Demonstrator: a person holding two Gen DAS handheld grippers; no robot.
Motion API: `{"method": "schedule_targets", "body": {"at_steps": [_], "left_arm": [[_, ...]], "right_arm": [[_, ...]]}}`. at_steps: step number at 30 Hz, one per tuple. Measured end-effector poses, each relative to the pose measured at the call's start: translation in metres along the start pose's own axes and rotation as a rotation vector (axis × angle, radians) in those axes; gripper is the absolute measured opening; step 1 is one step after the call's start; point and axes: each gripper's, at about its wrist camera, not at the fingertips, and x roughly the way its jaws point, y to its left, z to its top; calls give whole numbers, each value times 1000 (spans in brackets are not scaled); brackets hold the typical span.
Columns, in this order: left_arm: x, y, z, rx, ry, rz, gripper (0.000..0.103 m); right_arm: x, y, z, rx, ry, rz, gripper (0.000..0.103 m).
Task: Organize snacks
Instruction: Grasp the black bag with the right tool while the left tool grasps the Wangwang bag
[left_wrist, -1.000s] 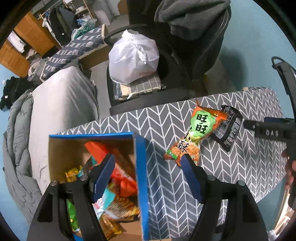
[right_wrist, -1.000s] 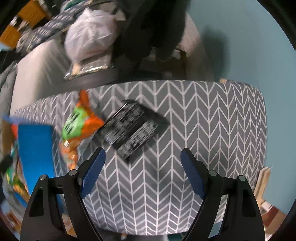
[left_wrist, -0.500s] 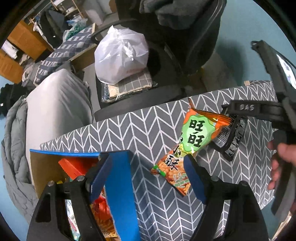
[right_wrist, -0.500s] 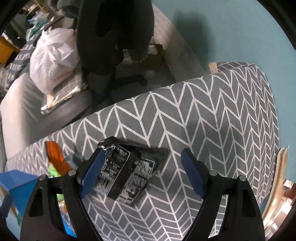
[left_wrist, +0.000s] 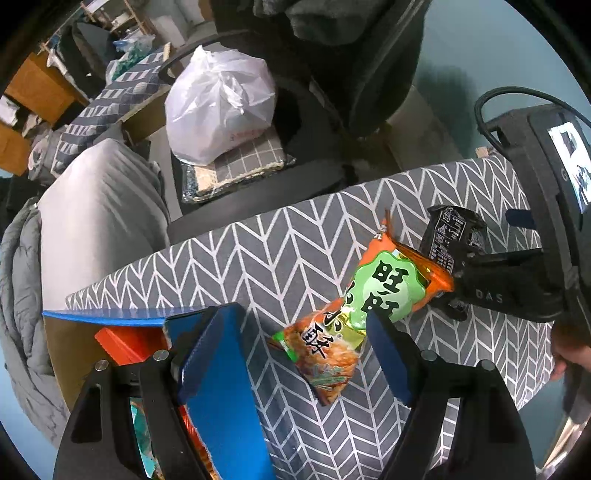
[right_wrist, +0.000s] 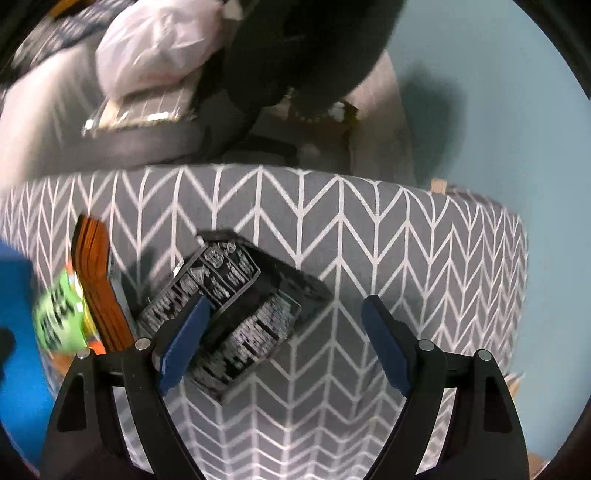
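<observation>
Left gripper (left_wrist: 295, 350): fingers apart, above orange-green snack bag (left_wrist: 354, 317), nothing clamped.
Right gripper (right_wrist: 284, 343): fingers apart, over black packet (right_wrist: 236, 310) (not pressed).
Snacks: side by side on the table (right_wrist: 369, 229), near its far edge.
Blue box (left_wrist: 218, 391): at left edge, snacks inside.

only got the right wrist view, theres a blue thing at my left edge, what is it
Observer: A blue-walled cardboard box, open on top; the left wrist view shows it.
Operator: anything in it
Observer: Yes, at least an orange packet lies inside.
Operator: wheres the left tool
Observer: The left tool is open and grips nothing. One finger is in front of the box wall, the other beside the lower end of the orange-green snack bag.
</observation>
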Motion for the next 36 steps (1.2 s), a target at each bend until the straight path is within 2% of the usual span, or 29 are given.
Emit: {"method": "schedule_targets", "body": {"at_steps": [3, 7, 10, 12, 15, 22, 26, 31, 36], "left_arm": [[1, -4, -2, 36, 5, -8, 80], [3, -7, -4, 72, 7, -9, 80], [7, -7, -5, 75, 17, -9, 80], [9, -7, -5, 74, 24, -20, 80], [15, -10, -8, 95, 42, -33, 80], [40, -24, -8, 114, 78, 4, 80], [58, -25, -5, 91, 119, 11, 80], [69, -21, -1, 52, 140, -18, 80], [76, -13, 7, 1, 146, -46, 80]], "right_arm": [[0, -4, -5, -29, 11, 6, 84], [-8, -28, -5, 122, -33, 117, 84], [-4, -36, 2, 220, -18, 155, 84], [1, -32, 8, 232, -5, 156, 84], [4, -22, 13, 222, -13, 135, 84], [7, -2, 7, 99, -26, 62, 84], [6, -9, -2, 44, -27, 37, 84], [6, -22, -15, -15, -12, 17, 84], [5, -40, -27, 14, 8, 37, 84]]}}
